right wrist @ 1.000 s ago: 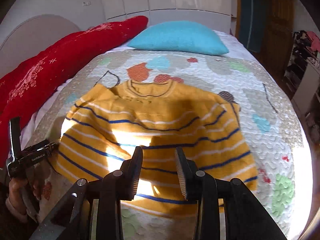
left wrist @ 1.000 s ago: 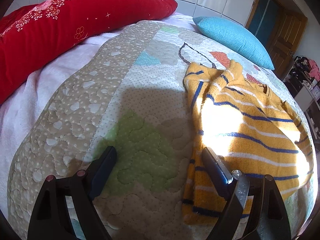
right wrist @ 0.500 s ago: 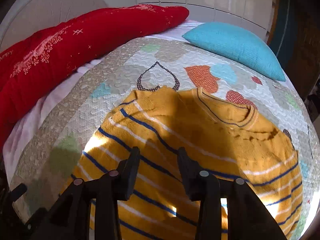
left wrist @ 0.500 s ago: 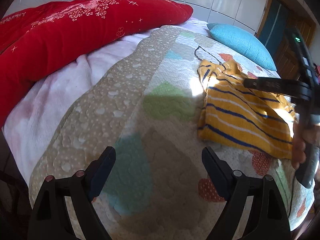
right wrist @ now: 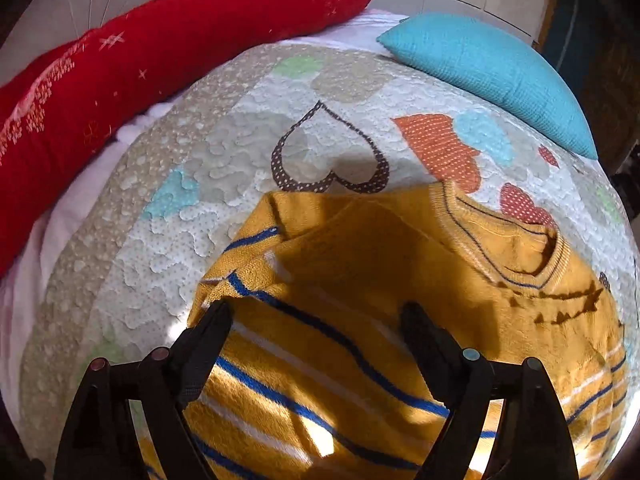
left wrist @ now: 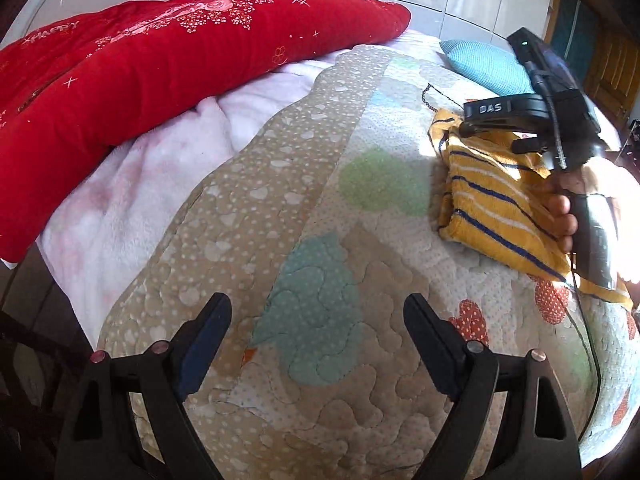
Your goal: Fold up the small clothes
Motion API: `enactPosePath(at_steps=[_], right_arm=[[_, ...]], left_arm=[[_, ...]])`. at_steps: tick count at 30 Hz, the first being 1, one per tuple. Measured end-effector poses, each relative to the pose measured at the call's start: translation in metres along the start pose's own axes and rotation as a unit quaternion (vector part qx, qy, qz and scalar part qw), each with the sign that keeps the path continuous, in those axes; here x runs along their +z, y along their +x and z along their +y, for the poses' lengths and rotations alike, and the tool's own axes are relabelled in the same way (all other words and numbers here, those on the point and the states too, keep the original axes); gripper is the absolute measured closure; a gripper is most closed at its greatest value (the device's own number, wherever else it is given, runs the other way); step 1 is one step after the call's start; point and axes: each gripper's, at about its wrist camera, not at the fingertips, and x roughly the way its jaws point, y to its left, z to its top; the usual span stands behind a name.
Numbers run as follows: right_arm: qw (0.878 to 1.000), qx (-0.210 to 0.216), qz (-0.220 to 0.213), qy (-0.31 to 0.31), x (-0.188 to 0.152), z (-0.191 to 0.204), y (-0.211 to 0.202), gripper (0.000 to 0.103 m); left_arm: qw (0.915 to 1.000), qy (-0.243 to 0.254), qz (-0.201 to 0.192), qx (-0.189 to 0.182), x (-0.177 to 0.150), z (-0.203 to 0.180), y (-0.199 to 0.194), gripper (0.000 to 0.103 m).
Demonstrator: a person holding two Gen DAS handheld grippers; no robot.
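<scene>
A small yellow sweater [right wrist: 360, 320] with blue and white stripes lies on the quilted bedspread, its left sleeve folded in over the body. My right gripper [right wrist: 316, 316] is open and hovers just above the sweater's left shoulder. In the left wrist view the sweater [left wrist: 492, 200] lies at the right, with the right gripper's body [left wrist: 552, 120] over it. My left gripper [left wrist: 318, 320] is open and empty above bare quilt, well left of the sweater.
A long red cushion [left wrist: 140, 80] lies along the far left on a pink blanket [left wrist: 140, 184]. A turquoise pillow [right wrist: 492, 68] lies at the head of the bed. The bed's near edge [left wrist: 120, 360] drops off at lower left.
My left gripper has pulled back left, away from the sweater. My right gripper has moved toward the sweater's left shoulder and opened wide.
</scene>
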Motion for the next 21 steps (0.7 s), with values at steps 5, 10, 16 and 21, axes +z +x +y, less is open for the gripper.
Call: enactPosePath(at_steps=[5,10,16,21], right_arm=[[0.999,0.026,-0.033,0.004,-0.024,-0.024,-0.057,0.014],[0.996,-0.014,-0.07,-0.048,-0.068,-0.045,-0.101,0.013],[0.992,-0.049,-0.082,-0.085,-0.118,-0.062,-0.12,0.013],[0.99,-0.046,-0.09,-0.094,-0.148,-0.059,-0.124,0.013]], left_arm=[[1.0,0.006,-0.007,0.0,-0.003,-0.009,-0.01,0.016],[0.9997,0.018,-0.013,-0.007,-0.005,-0.022,-0.021,0.016],[0.9993,0.035,-0.01,-0.01,-0.008,-0.036,-0.025,0.016],[0.9991,0.026,0.007,-0.032,-0.006,-0.037,-0.021,0.016]])
